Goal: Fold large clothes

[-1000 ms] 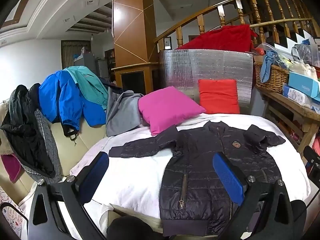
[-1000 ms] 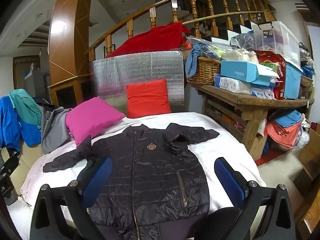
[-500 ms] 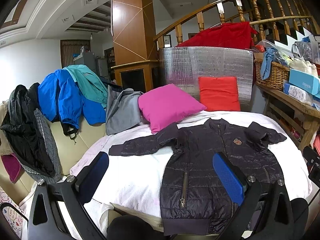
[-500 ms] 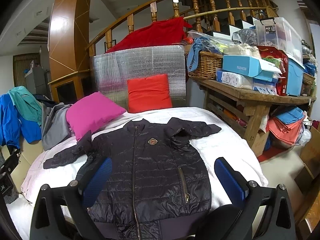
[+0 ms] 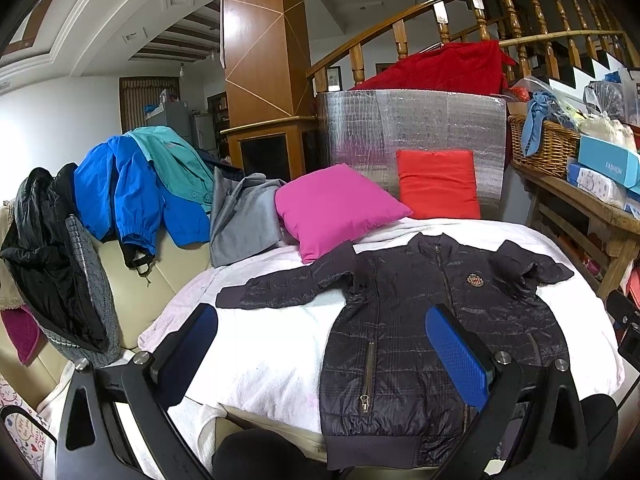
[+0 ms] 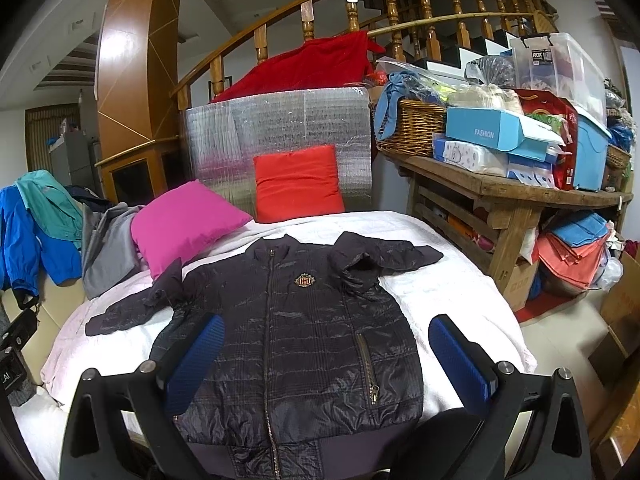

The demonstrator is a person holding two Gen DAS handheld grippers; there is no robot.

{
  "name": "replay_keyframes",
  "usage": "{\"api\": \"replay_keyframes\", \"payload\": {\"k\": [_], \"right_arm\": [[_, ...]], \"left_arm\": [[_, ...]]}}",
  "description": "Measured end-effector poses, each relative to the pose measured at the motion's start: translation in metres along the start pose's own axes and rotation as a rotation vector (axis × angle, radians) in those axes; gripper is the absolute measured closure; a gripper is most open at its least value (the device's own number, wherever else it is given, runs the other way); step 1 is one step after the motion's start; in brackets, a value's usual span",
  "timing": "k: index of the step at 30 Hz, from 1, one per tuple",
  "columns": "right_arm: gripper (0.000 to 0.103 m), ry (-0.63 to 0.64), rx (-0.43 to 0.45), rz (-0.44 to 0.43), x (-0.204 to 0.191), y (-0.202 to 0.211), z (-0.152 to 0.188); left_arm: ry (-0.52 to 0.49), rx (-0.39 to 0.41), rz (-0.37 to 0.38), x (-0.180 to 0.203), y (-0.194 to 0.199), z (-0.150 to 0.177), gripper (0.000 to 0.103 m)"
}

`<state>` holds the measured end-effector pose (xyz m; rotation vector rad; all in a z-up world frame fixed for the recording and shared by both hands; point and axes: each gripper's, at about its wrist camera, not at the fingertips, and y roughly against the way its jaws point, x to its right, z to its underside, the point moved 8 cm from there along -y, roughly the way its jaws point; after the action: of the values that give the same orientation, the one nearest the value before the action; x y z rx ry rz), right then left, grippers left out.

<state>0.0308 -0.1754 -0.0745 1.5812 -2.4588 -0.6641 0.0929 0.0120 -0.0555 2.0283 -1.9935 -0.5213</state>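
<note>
Right wrist view: jacket (image 6: 304, 332) flat on bed (image 6: 452, 280), zipped. Left gripper (image 5: 322, 354) and right gripper (image 6: 328, 358) spread wide, holding nothing.

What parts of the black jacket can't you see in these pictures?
- Black jacket hem: right wrist view, cut off by the bottom edge and the right gripper.
- Its lower right corner: left wrist view, behind the left gripper.
- Chest badge lettering: too small.
</note>
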Motion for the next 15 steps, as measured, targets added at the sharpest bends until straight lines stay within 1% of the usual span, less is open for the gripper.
{"api": "replay_keyframes", "payload": {"k": [15], "right_arm": [[0.0,-0.003,-0.013,-0.001,0.0022,-0.0092,0.0019]], "left_arm": [[-0.01,-0.009,-0.002,0.0001,-0.0063,0.0034,0.0]]}}
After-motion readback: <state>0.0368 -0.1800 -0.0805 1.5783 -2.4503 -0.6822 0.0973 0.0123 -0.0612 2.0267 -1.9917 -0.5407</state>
